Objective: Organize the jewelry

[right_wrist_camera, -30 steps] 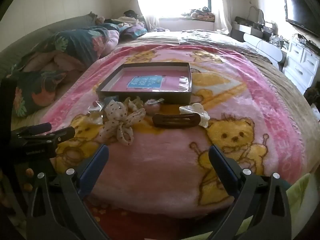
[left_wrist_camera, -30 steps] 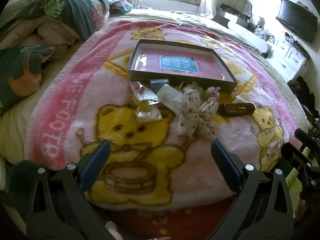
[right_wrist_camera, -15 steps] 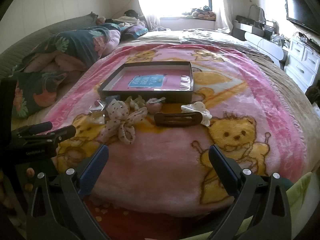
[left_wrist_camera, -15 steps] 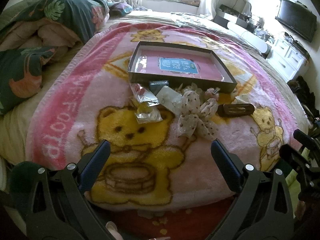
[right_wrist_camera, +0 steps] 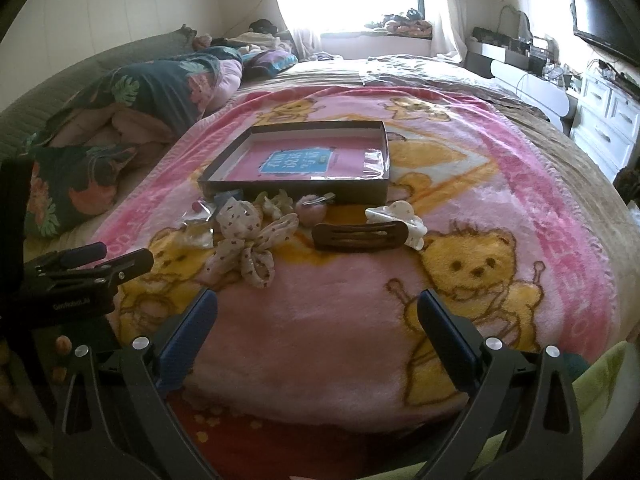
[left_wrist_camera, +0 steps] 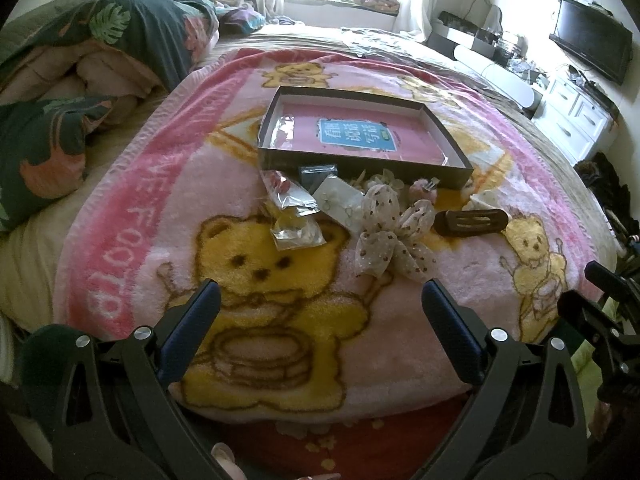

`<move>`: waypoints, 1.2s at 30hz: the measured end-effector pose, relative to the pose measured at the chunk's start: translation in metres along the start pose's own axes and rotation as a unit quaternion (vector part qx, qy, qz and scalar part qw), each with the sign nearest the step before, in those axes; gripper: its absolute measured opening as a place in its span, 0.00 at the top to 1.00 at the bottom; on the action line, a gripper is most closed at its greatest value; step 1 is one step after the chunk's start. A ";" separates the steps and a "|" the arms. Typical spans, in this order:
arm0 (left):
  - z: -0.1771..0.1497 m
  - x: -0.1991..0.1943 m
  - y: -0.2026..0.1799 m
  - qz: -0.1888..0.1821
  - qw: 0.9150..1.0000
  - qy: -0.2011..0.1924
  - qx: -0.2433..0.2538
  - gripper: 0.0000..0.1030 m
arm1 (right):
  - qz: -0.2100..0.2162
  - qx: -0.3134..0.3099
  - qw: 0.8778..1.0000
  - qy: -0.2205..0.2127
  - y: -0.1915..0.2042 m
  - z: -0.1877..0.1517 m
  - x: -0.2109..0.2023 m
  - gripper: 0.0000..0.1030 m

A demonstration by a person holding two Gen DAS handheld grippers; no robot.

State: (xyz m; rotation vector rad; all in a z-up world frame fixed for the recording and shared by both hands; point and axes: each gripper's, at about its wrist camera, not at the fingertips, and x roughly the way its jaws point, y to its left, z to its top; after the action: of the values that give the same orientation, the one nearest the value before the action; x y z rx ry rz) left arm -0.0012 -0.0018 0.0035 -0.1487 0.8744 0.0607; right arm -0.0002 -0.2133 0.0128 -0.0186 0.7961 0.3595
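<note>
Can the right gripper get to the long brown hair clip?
Probably yes. The right gripper is open, and only bare pink teddy-bear blanket lies between its fingers and the long brown hair clip; nothing covers the clip.

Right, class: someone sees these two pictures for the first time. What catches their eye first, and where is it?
First, the pink teddy-bear blanket covering the bed. Mid-blanket sits a shallow dark box with a pink floor and blue label. Along its near side lies a heap of hair things: a dotted bow, a brown clip, a white claw clip and clear packets.
</note>
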 end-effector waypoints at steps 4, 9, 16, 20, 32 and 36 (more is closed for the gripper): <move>0.000 0.000 0.000 -0.001 1.000 0.000 0.000 0.09 | 0.001 -0.001 1.000 -0.001 0.000 0.000 0.000 0.04; -0.001 0.000 0.000 -0.001 1.000 -0.001 0.001 0.09 | 0.001 0.000 1.000 -0.001 0.000 0.001 -0.001 0.04; 0.001 -0.003 -0.001 -0.001 1.000 -0.002 0.001 0.09 | 0.001 -0.001 1.000 -0.002 0.001 0.001 -0.001 0.04; 0.001 -0.003 -0.001 -0.001 1.000 -0.003 0.001 0.09 | 0.001 -0.001 1.000 -0.002 0.001 0.002 -0.001 0.04; 0.008 -0.006 0.007 -0.001 1.000 -0.003 -0.003 0.09 | 0.000 -0.001 1.000 -0.001 0.001 0.002 0.000 0.04; 0.012 -0.007 0.015 -0.001 1.000 -0.005 -0.009 0.09 | 0.002 -0.002 1.000 -0.001 0.001 0.002 0.001 0.04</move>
State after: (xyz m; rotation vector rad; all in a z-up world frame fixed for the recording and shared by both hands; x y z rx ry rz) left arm 0.0022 0.0154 0.0149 -0.1655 0.8641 0.0679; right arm 0.0013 -0.2115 0.0139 -0.0197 0.7942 0.3645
